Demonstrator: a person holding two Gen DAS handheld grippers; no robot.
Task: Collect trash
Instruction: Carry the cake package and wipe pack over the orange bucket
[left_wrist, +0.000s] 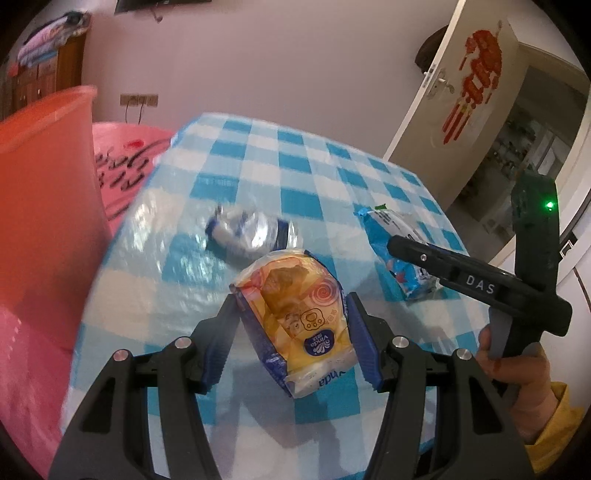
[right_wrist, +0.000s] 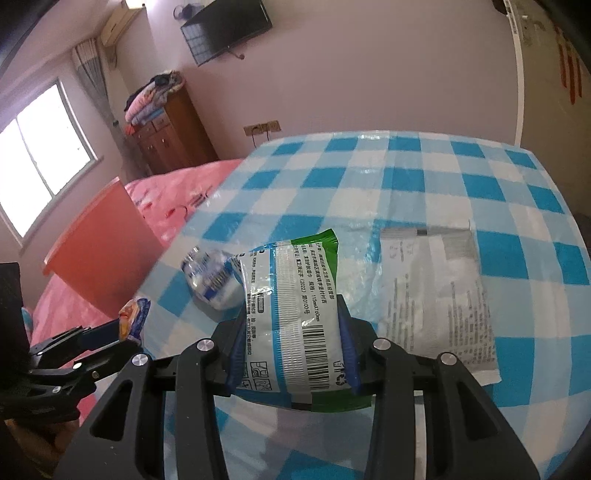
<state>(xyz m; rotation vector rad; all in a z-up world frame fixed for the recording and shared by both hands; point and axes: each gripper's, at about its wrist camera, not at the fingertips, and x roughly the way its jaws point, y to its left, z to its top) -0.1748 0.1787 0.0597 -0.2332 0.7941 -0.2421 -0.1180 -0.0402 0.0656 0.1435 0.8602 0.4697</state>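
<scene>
My left gripper (left_wrist: 293, 299) is shut on a yellow tissue packet (left_wrist: 299, 310), its blue pads pressing both sides, just above the checked tablecloth (left_wrist: 295, 166). My right gripper (right_wrist: 293, 306) is shut on a white, blue and green wipes packet (right_wrist: 295, 314) with a barcode, also held off the cloth. In the left wrist view that packet (left_wrist: 399, 251) hangs at the right under a black finger (left_wrist: 443, 269) of the right gripper. A crushed plastic bottle (left_wrist: 251, 236) (right_wrist: 210, 277) lies on the cloth between them. A flat grey-white wrapper (right_wrist: 436, 295) lies to the right.
An orange bin (left_wrist: 44, 184) (right_wrist: 99, 254) stands left of the table on a pink bed (right_wrist: 177, 192). The left gripper (right_wrist: 110, 332) with its yellow packet shows at the lower left of the right wrist view. A hand in a yellow sleeve (left_wrist: 554, 413) holds the right tool. An open door (left_wrist: 461, 103) is behind.
</scene>
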